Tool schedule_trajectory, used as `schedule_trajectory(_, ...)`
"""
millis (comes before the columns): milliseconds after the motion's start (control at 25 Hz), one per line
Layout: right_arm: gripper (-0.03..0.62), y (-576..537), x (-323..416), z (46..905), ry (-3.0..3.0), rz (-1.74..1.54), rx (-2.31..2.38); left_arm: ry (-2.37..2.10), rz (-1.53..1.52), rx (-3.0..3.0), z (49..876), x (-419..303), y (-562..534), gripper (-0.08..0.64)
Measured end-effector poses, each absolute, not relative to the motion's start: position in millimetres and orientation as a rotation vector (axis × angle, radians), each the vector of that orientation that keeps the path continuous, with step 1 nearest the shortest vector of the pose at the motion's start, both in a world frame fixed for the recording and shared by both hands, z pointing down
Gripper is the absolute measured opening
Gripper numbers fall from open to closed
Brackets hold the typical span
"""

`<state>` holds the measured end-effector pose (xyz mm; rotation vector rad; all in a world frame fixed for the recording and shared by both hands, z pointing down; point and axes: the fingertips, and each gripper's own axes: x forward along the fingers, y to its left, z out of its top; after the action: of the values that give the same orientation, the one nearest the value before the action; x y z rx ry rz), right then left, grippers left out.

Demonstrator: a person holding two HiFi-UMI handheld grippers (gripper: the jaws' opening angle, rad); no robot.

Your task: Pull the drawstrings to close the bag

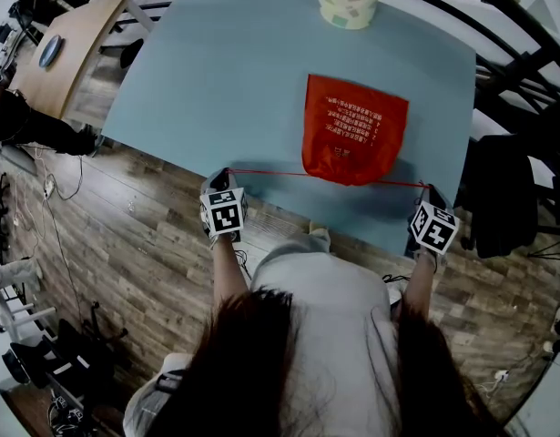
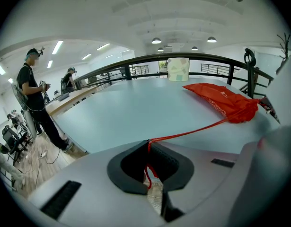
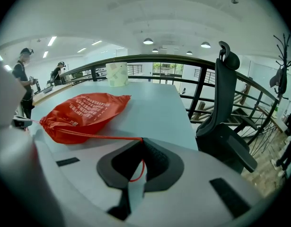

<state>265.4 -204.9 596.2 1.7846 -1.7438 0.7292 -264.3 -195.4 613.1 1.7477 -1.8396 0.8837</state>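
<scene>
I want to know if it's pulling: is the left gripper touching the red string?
Touching. The left gripper view shows the left gripper shut on the red drawstring, pulled taut toward the bag.

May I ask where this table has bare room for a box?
Free: light-blue table left of the orange fabric bag, and between it and the patterned cup. Crowded: near edge, taut red drawstrings to left tool, right tool.

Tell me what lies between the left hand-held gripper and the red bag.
Only the taut red drawstring, running from the left hand-held gripper over bare table to the bag; the left gripper view shows it.
</scene>
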Motion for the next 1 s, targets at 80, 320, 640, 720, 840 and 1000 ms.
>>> schedule_trajectory(80, 0.026, -203.7, 266.7, 596.4, -1.743, 0.730, 1.785, -1.846, 0.875, 1.750, 613.5, -265.0, -194.9, 0.015)
schedule_trajectory(320, 0.026, -201.6, 268.0, 596.2, -1.749, 0.735, 1.788, -1.840, 0.870, 1.740, 608.2, -263.5, -192.6, 0.015)
schedule_trajectory(640, 0.026, -196.3, 267.2, 600.3, -1.763, 0.786, 1.776, -1.762, 0.806, 1.798, 606.4, -253.8, -187.4, 0.015)
schedule_trajectory(720, 0.026, -196.9, 264.7, 600.8, -1.780, 0.799, 1.765, -1.745, 0.806, 1.808, 605.7, -252.8, -186.7, 0.015)
schedule_trajectory(840, 0.026, -195.8, 262.6, 601.3, -1.794, 0.817, 1.748, -1.696, 0.818, 1.851, 604.2, -245.1, -186.2, 0.017)
schedule_trajectory(1000, 0.026, -194.1, 258.3, 604.1, -1.806, 0.841, 1.712, -1.590, 0.845, 1.917, 605.2, -229.6, -184.8, 0.017)
